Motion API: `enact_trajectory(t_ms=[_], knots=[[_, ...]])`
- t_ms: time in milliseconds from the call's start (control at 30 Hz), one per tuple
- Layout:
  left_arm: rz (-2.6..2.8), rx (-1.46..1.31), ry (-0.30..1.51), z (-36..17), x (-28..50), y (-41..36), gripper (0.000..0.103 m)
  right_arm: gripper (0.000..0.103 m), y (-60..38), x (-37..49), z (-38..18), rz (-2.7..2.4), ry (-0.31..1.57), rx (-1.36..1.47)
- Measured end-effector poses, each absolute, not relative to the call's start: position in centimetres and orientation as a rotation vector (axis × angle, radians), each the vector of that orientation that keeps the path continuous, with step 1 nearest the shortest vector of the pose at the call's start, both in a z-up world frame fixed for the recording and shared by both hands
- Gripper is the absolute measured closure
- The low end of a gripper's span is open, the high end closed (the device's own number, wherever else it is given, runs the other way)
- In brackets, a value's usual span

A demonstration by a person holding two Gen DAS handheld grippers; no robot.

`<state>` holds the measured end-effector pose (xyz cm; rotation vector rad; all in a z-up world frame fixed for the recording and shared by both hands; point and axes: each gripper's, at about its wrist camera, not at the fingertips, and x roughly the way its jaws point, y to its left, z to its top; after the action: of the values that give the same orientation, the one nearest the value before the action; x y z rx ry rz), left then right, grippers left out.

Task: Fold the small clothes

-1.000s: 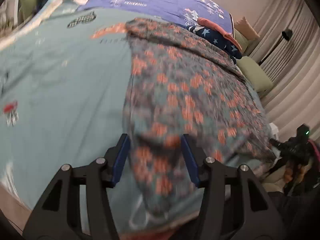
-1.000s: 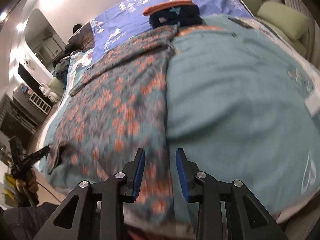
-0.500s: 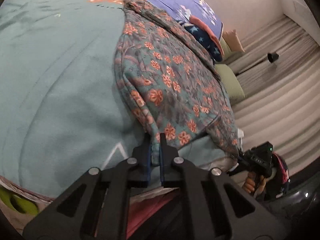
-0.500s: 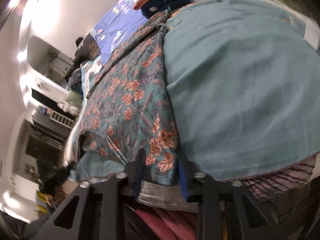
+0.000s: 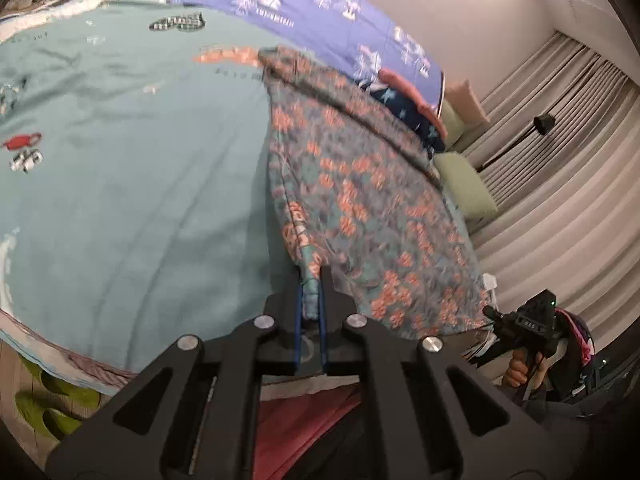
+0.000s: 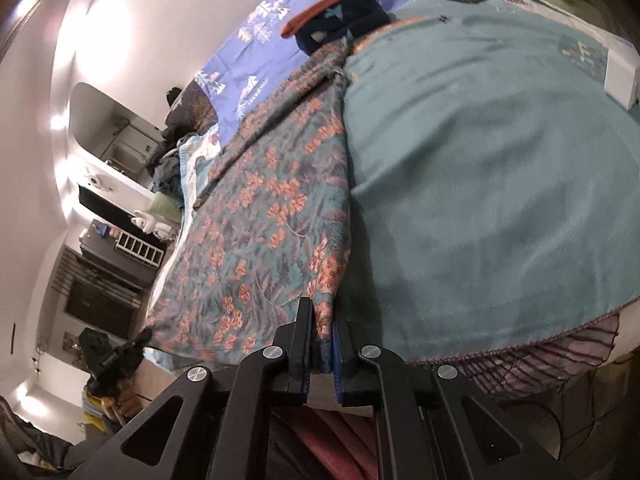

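Fingers of the left gripper (image 5: 310, 300) and right gripper (image 6: 320, 336) are both clamped on near-edge corners of the floral garment (image 5: 360, 184), which lies spread on the teal blanket (image 5: 140, 184), so folding looks barely begun, every fold apparently left.

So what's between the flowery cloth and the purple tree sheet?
In the right wrist view, a folded dark blue starry garment with an orange edge lies between the flowery cloth and the purple sheet.
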<state>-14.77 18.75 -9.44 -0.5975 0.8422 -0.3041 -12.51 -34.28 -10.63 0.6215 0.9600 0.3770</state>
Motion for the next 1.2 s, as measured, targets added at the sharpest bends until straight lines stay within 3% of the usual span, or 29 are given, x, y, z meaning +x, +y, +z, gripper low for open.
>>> enact_trajectory(t_ms=[367, 833, 1200], knots=[[-0.281, -0.620, 0.753, -7.0, -14.3, 19.4, 0.096, 0.096, -34.9, -12.2, -9.6, 0.448, 0.913, 0.706], [-0.328, -0.616, 0.456, 1.6, -10.2, 19.3, 0.096, 0.096, -34.8, -7.9, -0.3, 0.574, 0.630, 0.719], [-0.250, -0.450, 0.439, 6.7, -2.5, 17.7, 0.096, 0.096, -33.5, -1.2, 5.7, 0.521, 0.503, 0.597]])
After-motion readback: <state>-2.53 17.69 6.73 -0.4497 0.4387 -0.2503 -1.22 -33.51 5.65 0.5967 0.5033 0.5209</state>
